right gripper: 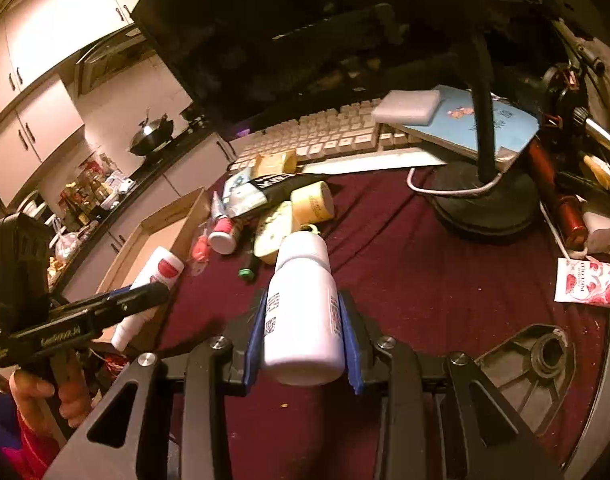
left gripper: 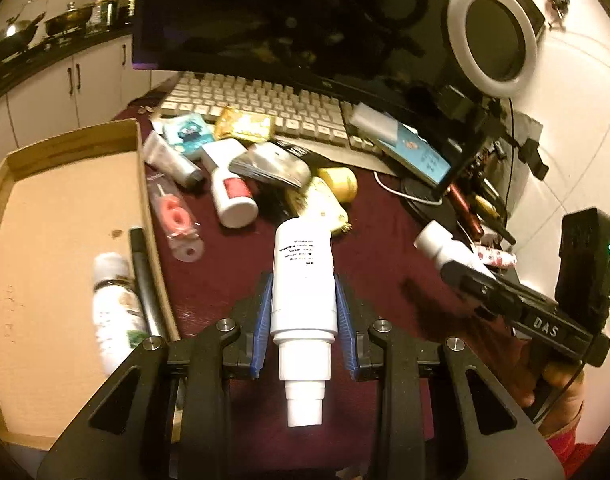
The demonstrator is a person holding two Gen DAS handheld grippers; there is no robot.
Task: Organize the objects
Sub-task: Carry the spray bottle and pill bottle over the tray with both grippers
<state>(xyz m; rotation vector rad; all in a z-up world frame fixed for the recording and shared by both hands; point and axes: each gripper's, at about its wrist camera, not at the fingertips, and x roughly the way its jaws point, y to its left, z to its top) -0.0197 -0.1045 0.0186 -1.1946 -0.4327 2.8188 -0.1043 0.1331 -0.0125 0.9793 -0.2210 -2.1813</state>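
Observation:
In the left wrist view my left gripper (left gripper: 303,280) is shut on a white bottle (left gripper: 303,272), its blue pads pressing both sides and its stepped cap pointing back at the camera. It hangs above the maroon tablecloth (left gripper: 385,264), just right of a shallow cardboard box (left gripper: 65,208). In the box lie a white bottle (left gripper: 113,304) and a black tube (left gripper: 143,280). In the right wrist view my right gripper (right gripper: 302,296) is shut on a second white bottle (right gripper: 303,312), above the cloth. Each gripper also shows in the other's view: the right gripper (left gripper: 449,268) and the left gripper (right gripper: 161,288).
A pile of tubes, sachets, a yellow jar (left gripper: 339,184) and a red-labelled white bottle (left gripper: 233,196) lies in front of the keyboard (left gripper: 257,104). Behind stand a dark monitor (left gripper: 305,12) and a ring light (left gripper: 491,36). A flowered tube (right gripper: 589,282) lies at the right.

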